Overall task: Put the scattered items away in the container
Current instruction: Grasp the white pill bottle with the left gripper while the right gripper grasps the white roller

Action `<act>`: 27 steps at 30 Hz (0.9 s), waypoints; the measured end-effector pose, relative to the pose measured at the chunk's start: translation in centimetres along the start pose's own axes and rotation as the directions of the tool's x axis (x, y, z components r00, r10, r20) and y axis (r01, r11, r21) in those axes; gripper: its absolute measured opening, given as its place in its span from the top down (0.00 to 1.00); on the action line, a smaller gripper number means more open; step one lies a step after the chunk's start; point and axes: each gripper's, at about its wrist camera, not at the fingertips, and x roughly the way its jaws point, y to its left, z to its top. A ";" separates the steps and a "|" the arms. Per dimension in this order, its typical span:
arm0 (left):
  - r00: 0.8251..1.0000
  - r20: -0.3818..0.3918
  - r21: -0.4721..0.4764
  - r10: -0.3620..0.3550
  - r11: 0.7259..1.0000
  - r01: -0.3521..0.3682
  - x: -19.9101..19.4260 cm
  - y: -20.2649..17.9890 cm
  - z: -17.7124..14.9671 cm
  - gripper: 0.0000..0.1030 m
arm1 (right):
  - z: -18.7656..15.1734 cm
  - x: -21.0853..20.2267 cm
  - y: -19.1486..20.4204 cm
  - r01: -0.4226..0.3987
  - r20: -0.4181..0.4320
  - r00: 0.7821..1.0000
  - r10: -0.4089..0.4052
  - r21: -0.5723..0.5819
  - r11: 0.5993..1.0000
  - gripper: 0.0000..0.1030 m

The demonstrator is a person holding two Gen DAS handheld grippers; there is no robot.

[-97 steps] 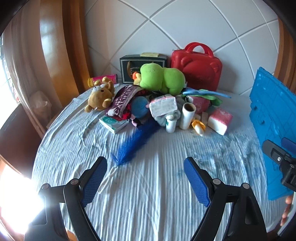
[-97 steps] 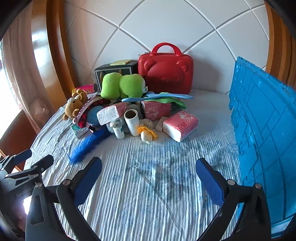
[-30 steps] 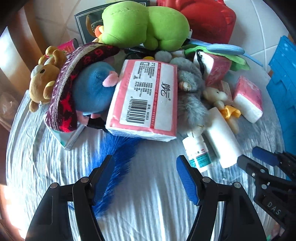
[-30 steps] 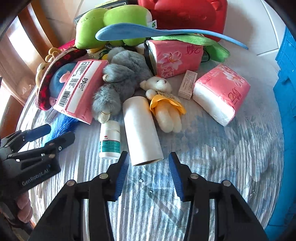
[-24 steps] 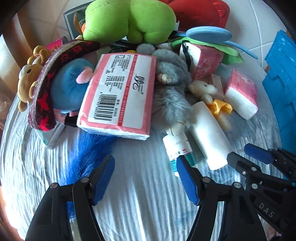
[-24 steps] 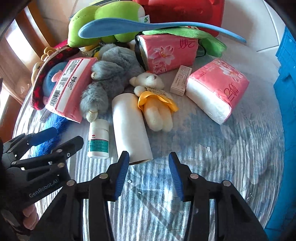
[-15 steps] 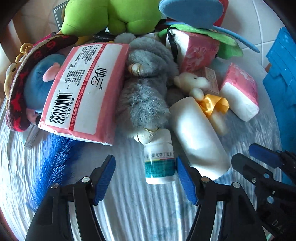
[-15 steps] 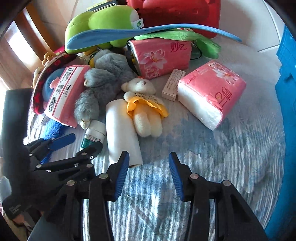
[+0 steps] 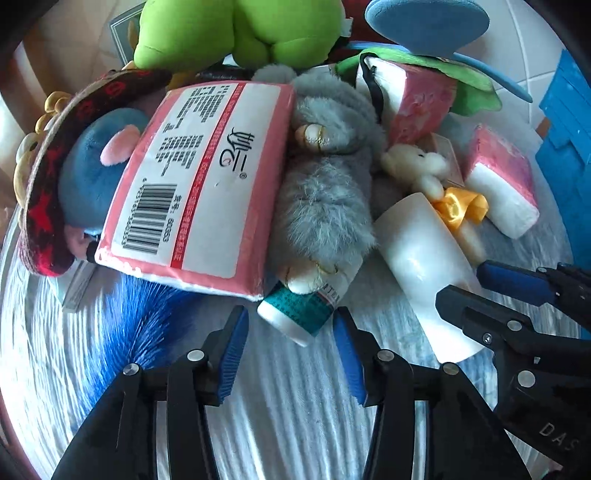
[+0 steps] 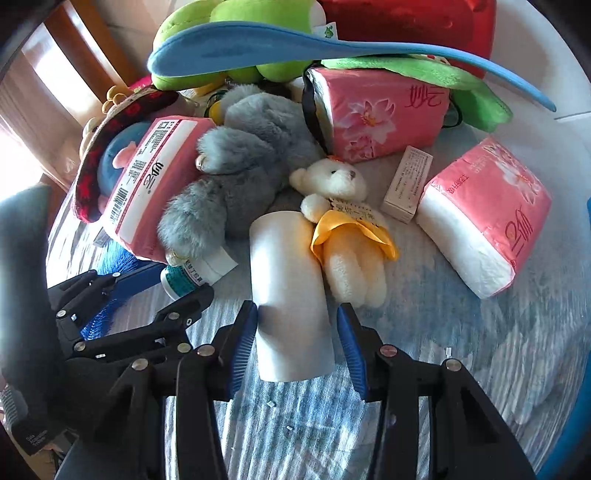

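A pile of items lies on the white cloth. My left gripper (image 9: 290,341) is open, its blue pads on either side of a white pill bottle (image 9: 301,314) with a teal label that lies under a grey plush (image 9: 328,192). My right gripper (image 10: 295,332) is open around the near end of a white paper roll (image 10: 288,291), not closed on it. A small cream bear with a yellow bow (image 10: 343,229) leans on the roll. The right gripper also shows in the left wrist view (image 9: 491,291). The blue container (image 9: 569,122) stands at the right edge.
Pink tissue packs (image 10: 487,218) (image 10: 384,114) (image 9: 195,184), a small carton (image 10: 406,184), a green plush (image 10: 236,37), a blue insole (image 10: 295,48), a red case (image 10: 406,22), a blue plush (image 9: 96,173) and a blue feather brush (image 9: 147,325) crowd the cloth.
Both grippers have moved forward into the pile. The left now brackets the pill bottle and the right now brackets the paper roll. Both stay open.
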 end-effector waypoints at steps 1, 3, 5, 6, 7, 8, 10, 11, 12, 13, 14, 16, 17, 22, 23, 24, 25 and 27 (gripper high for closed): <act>1.000 -0.004 0.008 -0.007 1.000 0.007 0.3 0.0 0.3 0.47 | 0.1 0.1 -0.3 0.006 -0.006 1.000 -0.006 0.001 1.000 0.48; 1.000 -0.015 0.015 -0.017 1.000 0.017 1.2 0.2 0.7 0.44 | 0.4 0.5 -0.7 0.021 -0.015 1.000 -0.021 0.009 1.000 0.33; 1.000 0.003 0.026 -0.015 1.000 0.014 1.5 0.1 0.8 0.45 | 0.7 0.8 -1.0 0.015 -0.018 1.000 -0.015 0.016 1.000 0.33; 1.000 0.011 0.030 -0.018 0.999 0.017 1.7 0.1 0.8 0.55 | 0.8 0.9 -0.9 0.013 -0.018 1.000 -0.013 0.016 1.000 0.33; 1.000 0.017 0.038 -0.021 0.999 0.020 1.7 0.0 0.8 0.62 | 0.8 1.1 -0.7 0.009 -0.021 1.000 -0.009 0.014 1.000 0.34; 1.000 0.018 0.044 -0.018 0.999 0.017 1.7 0.0 0.7 0.67 | 0.9 1.3 -0.6 0.005 -0.025 1.000 -0.005 0.011 1.000 0.38; 1.000 0.018 0.055 -0.017 0.998 0.016 1.8 0.0 0.2 0.67 | 0.8 1.6 -0.2 0.009 -0.032 0.999 -0.009 0.001 1.000 0.46; 1.000 0.020 0.062 -0.011 0.998 0.009 1.8 0.0 -0.2 0.67 | 0.7 1.6 0.1 0.029 -0.036 0.999 -0.029 -0.013 1.000 0.49; 1.000 0.023 0.069 -0.002 0.998 0.000 1.8 0.0 -0.6 0.67 | 0.5 1.6 0.3 0.044 -0.039 0.998 -0.044 -0.021 0.999 0.49; 1.000 0.022 0.067 0.000 0.998 -0.002 1.8 0.1 -1.0 0.67 | 0.3 1.5 0.3 0.054 -0.043 0.998 -0.055 -0.023 0.998 0.49; 1.000 0.021 0.063 -0.001 0.998 -0.001 1.8 0.2 -1.3 0.67 | 0.1 1.5 0.2 0.059 -0.045 0.997 -0.060 -0.022 0.998 0.50; 1.000 0.017 0.055 -0.002 0.999 0.001 1.9 0.4 -1.8 0.67 | 0.2 1.6 0.2 0.057 -0.048 0.997 -0.058 -0.028 0.998 0.50; 1.000 0.017 0.052 -0.001 0.999 0.000 2.0 0.4 -1.9 0.66 | 0.2 1.6 0.3 0.058 -0.047 0.997 -0.060 -0.035 0.998 0.49; 1.000 0.025 0.064 0.002 0.998 -0.003 2.7 0.2 -2.0 0.67 | 1.2 2.5 0.7 0.045 -0.036 0.998 -0.047 -0.047 0.998 0.50; 1.000 0.028 0.064 0.001 0.998 -0.003 2.9 0.2 -2.0 0.68 | 1.4 2.8 0.7 0.037 -0.041 0.998 -0.038 -0.044 0.998 0.50; 1.000 0.031 0.065 0.002 0.998 -0.004 3.0 0.2 -2.1 0.68 | 1.4 2.9 0.6 0.033 -0.044 0.998 -0.035 -0.041 0.999 0.51; 0.999 0.035 0.065 0.004 0.998 -0.006 3.0 0.2 -2.3 0.68 | 1.4 2.9 0.7 0.038 -0.043 0.998 -0.040 -0.044 0.998 0.51; 0.999 0.041 0.064 0.009 0.998 -0.012 3.0 0.2 -2.7 0.68 | 0.9 2.3 0.8 0.035 -0.034 0.999 -0.036 -0.039 0.999 0.52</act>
